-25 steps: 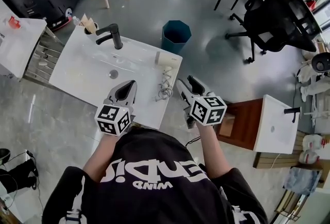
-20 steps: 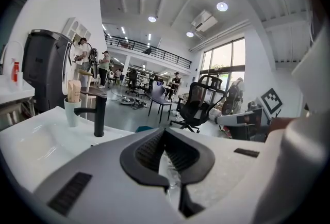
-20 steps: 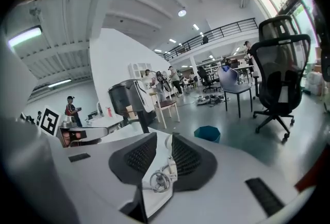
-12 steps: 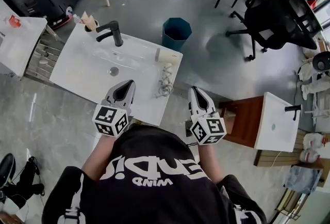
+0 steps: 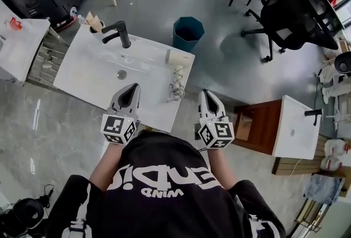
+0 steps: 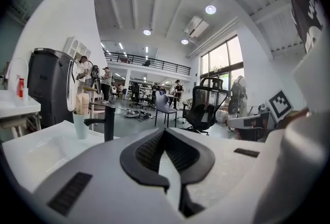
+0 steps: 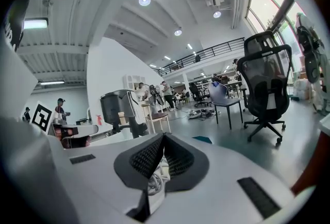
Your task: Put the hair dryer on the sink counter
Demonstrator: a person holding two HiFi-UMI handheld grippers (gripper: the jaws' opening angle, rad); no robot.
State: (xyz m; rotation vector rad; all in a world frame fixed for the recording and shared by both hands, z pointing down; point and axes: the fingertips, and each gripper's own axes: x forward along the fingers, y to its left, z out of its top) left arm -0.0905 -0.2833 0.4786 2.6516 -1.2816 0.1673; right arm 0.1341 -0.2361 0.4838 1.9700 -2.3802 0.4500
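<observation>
At the right hand-held gripper [image 5: 205, 94]: closed completely, jaws pressed together, holding nothing. One second ago wide open and close to the cord [image 5: 175, 92] of the hair dryer [image 5: 175, 59]. Now drawn back toward the body and shut, well to the right of the faucet [image 5: 119, 34] and past the edge of the desk [image 5: 156, 116].

At the left hand-held gripper [image 5: 131, 89]: also closed and empty, in front of the faucet, above the near edge of the desk, almost not moved.

Lying free on the desk, to the right of the faucet at the right edge: the white hair dryer, with the cord coiled on the side nearer to the person. No contact with either hand-held gripper. Judged from this as finished: placed and released, with probably only moving away left to do.

As for containers:
- Just left of the faucet, a pale cup [image 6: 80, 126] with some beige tubes or similar standing in it.
- In front of the faucet, the basin [image 5: 104, 67], holding nothing, only the drain visible.
- Behind the faucet and to its right, on the floor, a teal bin [image 5: 187, 34], dark inside, contents impossible to tell.
</observation>
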